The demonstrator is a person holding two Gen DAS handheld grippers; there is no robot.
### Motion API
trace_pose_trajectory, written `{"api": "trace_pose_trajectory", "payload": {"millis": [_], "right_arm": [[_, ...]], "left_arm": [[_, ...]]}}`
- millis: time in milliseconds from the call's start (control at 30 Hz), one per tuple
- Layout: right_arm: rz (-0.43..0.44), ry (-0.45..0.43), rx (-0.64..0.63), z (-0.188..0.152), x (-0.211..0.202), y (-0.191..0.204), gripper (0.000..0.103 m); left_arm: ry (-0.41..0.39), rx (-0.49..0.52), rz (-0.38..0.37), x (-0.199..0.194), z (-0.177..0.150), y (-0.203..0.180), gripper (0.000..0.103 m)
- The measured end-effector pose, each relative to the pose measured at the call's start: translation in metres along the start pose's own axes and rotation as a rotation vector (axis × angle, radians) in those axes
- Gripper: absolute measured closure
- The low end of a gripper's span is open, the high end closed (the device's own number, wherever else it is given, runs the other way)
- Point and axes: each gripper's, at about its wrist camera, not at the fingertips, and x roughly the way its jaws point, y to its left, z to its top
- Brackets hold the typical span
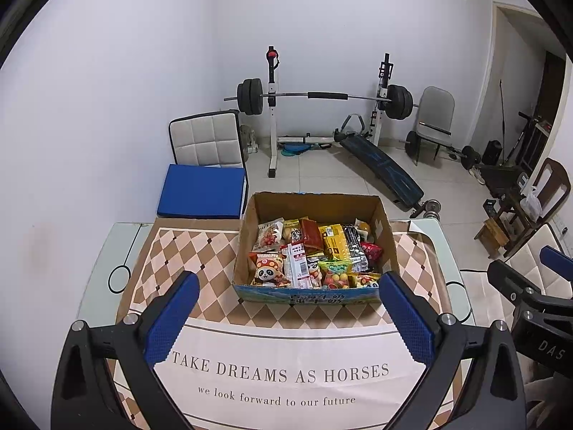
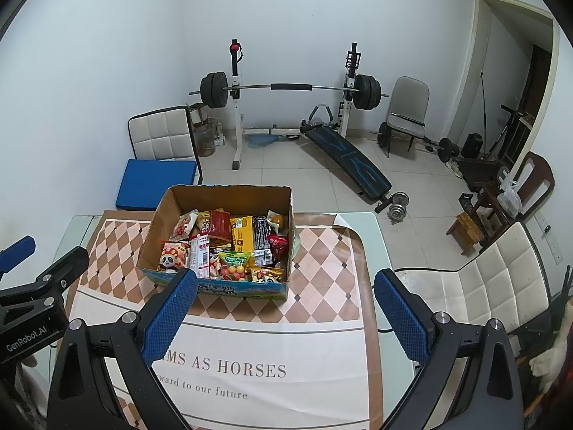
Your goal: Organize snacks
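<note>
Seemingly you're done: every snack sits packed in the cardboard box [image 1: 315, 251], both tongs [image 1: 288, 308] [image 2: 284, 304] spread wide, empty.

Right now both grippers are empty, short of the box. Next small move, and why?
Probably ease the left gripper forward and down over the cardboard box toward the panda packet. Both the left and the right gripper stand open and hold nothing, every snack lies inside the box, and that packet sits at the near left corner.

Even, soft indoor light, sharp focus throughout, strong fisheye bending and dark vignetting at the corners.
</note>
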Motion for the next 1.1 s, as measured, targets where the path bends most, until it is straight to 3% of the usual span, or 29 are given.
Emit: {"api": "trace_pose_trajectory", "payload": {"millis": [1100], "right_arm": [[0.004,-0.01,-0.006,0.005,-0.01,-0.001,0.002]], "left_arm": [[-0.004,0.004,-0.011,-0.002,-0.003,-0.001,0.0]]}}
